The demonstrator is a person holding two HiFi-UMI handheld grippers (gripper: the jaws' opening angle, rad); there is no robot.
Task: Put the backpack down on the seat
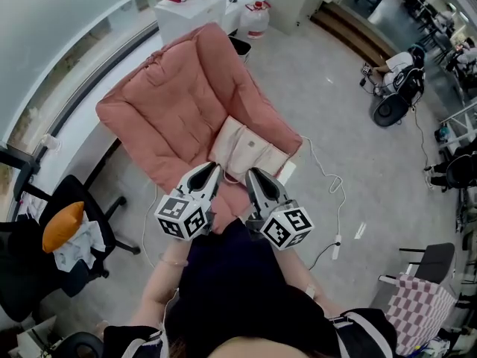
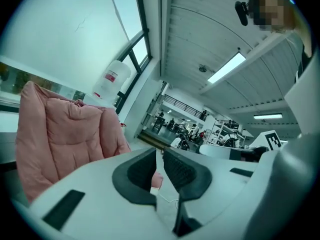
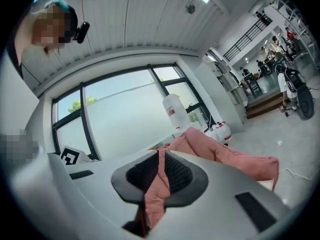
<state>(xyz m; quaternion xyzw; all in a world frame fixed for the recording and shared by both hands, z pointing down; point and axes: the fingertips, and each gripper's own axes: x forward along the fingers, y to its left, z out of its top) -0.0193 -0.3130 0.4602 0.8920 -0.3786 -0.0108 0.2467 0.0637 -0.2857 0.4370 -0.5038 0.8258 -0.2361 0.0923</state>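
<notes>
Now — backpack [image 1: 246, 151] on seat [image 1: 168, 118], just beyond tips | left claw [image 1: 218, 170], right claw [image 1: 251, 174] — nearly together, empty

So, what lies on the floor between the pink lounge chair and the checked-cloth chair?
A white cable with a white plug, plus a small white scrap, on otherwise bare grey floor; the head view shows it.
</notes>
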